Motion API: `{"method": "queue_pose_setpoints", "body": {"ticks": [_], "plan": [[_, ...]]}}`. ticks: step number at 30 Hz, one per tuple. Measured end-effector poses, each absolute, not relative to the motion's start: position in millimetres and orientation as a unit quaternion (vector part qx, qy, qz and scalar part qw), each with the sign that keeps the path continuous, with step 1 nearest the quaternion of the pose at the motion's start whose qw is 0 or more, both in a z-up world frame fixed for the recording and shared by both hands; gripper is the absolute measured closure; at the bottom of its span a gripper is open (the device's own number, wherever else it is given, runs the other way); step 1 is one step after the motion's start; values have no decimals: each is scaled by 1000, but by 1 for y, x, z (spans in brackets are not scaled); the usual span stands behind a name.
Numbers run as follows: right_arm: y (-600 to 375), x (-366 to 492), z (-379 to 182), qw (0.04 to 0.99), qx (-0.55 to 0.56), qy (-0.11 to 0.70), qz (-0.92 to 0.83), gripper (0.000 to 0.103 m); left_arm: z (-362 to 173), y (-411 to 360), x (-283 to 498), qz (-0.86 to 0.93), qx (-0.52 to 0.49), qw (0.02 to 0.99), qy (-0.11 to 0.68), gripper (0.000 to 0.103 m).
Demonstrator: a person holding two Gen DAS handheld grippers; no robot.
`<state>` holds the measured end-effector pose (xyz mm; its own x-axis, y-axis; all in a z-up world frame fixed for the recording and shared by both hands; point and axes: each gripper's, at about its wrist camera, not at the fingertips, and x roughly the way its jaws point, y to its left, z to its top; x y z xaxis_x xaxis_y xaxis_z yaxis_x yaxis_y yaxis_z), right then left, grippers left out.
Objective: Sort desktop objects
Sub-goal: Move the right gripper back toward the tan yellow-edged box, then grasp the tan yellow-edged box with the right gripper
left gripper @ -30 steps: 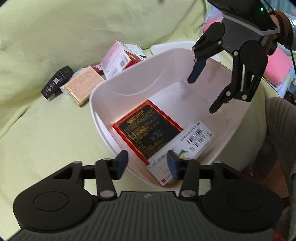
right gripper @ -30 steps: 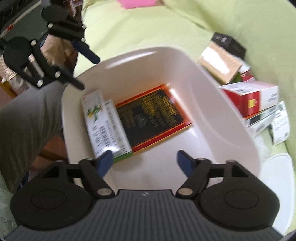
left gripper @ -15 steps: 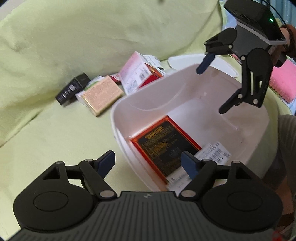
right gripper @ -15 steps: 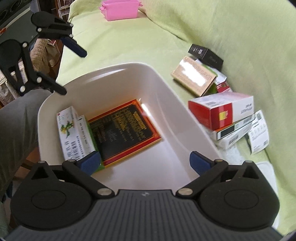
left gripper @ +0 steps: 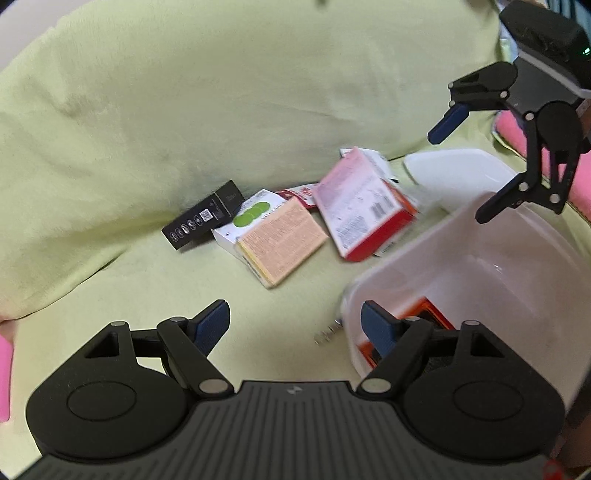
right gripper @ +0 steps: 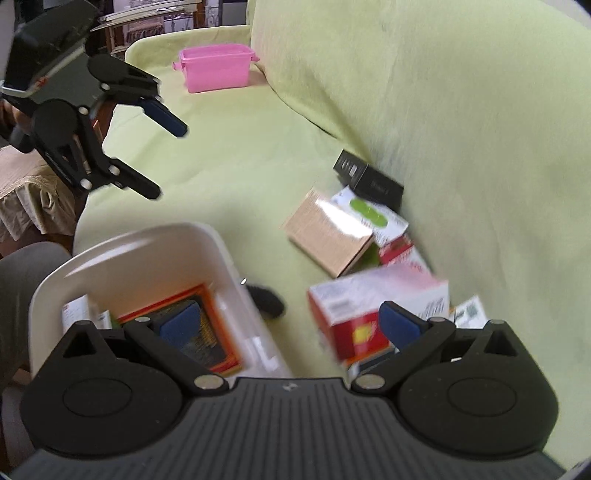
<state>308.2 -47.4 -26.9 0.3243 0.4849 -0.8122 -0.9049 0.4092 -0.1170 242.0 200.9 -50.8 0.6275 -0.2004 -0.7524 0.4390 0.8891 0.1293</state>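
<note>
White tub on a green sofa, two boxes inside | loose boxes just beside it: red-and-white box, tan box | both grippers' jaws wide open, empty | approach squarely, grip across narrow sides.

A pale green cloth covers a sofa, filling most of both views, its back cushion rising at the upper right of the right wrist view. At the upper left of that view, past the sofa's end, stand shelves or racks, blurred. A beige fringed cloth hangs at the left edge. Light is soft and even.
</note>
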Motion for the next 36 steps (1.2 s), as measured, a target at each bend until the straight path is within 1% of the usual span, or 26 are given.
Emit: {"method": "queue_pose_setpoints", "body": {"ticks": [2,4,7,10,14,18,21,22,23,25,29,31,35,36], "plan": [[-35,325,-30,754,-306,354,461,1,-60,206,263,-185,143,887,398,23],[-21,343,-37,747,-321,353,463,1,-72,212,285,-187,125,886,404,20],[-1,370,-51,738,-338,353,466,1,-92,219,319,-191,100,884,414,20],[17,394,-70,728,-351,363,463,1,-110,222,346,-195,97,881,419,20],[39,415,-99,710,-380,372,463,2,-133,225,374,-197,95,877,428,21],[51,433,-121,697,-381,389,466,5,-154,233,392,-207,59,873,438,21],[56,437,-135,683,-386,396,478,14,-166,236,400,-213,37,872,440,21],[58,436,-139,678,-389,396,482,25,-169,236,401,-213,35,872,439,21],[59,435,-143,673,-394,394,486,31,-171,236,401,-213,36,874,435,21],[60,428,-146,674,-408,377,488,33,-172,234,398,-218,41,877,426,23],[56,413,-142,674,-401,370,498,33,-172,228,388,-233,61,876,417,33],[53,398,-138,666,-410,358,510,33,-169,226,379,-236,87,877,410,35],[43,378,-127,657,-404,351,531,34,-165,222,354,-245,148,873,396,47],[42,376,-125,658,-399,352,533,33,-165,221,348,-247,159,870,395,49]]}}
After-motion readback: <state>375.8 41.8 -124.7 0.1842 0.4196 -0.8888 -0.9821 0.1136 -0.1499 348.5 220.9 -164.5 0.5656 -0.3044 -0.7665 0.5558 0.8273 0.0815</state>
